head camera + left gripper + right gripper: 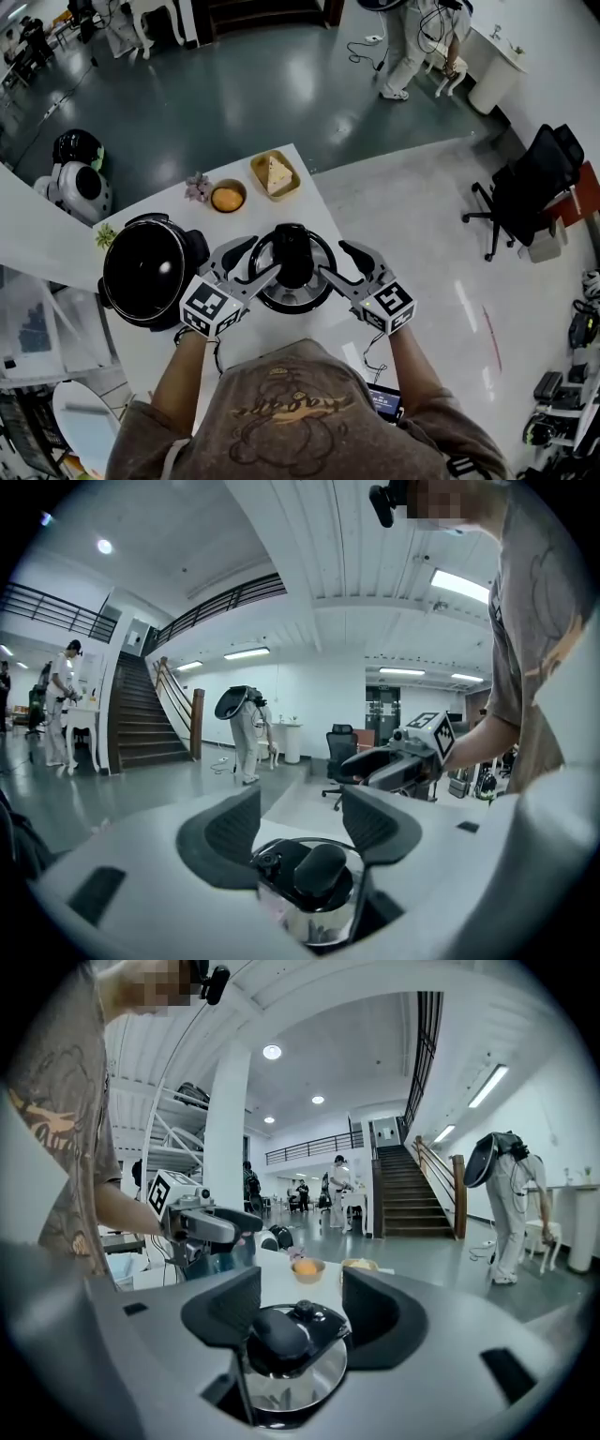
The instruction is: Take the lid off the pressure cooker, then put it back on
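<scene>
The pressure cooker pot [150, 272] stands open on the white table [314, 216], its dark inside showing. To its right, the steel lid [292, 267] with its black knob is held off the pot between both grippers. My left gripper [258, 261] clasps the lid's left edge and my right gripper [336, 262] its right edge, jaws wide around it. In the left gripper view the lid [314, 878] sits low between the pads of my left gripper [300, 822], with the right gripper [375, 766] opposite. The right gripper view shows the lid [291, 1344] between the pads of my right gripper [300, 1302].
Behind the lid are a small bowl with an orange thing [228, 197], a tan dish holding a pale wedge [275, 175] and a little flower sprig [198, 187]. An office chair [534, 187] stands right of the table. A person [412, 47] bends over at the back.
</scene>
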The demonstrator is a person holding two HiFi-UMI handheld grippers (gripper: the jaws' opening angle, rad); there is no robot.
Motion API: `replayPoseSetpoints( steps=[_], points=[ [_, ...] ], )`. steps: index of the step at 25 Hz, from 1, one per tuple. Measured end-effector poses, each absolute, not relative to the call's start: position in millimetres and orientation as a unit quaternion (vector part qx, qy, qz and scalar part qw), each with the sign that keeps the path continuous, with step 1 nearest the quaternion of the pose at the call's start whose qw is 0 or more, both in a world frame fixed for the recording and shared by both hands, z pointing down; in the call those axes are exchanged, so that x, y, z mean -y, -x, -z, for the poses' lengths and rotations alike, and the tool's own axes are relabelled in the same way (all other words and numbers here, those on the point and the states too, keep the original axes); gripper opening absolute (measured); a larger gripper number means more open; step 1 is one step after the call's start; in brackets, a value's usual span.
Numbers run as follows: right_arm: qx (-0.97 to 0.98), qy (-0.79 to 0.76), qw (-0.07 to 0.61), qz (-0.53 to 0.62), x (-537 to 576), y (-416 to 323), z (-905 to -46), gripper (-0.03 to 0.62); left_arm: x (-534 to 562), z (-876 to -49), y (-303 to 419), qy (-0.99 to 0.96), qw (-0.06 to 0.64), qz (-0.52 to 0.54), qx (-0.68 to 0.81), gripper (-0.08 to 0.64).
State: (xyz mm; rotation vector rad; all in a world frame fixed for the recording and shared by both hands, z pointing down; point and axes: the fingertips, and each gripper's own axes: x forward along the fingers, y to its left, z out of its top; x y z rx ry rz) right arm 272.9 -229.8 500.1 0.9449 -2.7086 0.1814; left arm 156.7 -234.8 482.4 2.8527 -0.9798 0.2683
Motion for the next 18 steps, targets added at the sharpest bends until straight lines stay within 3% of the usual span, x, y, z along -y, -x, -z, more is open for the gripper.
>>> replayPoseSetpoints(
  steps=[11,18],
  points=[
    [0.934,-0.323,0.134,-0.078,226,-270,-509,0.267,228,-495,-164,-0.943,0.051,-0.113,0.308,0.279],
    [0.935,-0.289,0.177,-0.106,224,-258,-559,0.267,226,-538,-180,-0.947,0.077,-0.145,0.277,0.279]
  ],
)
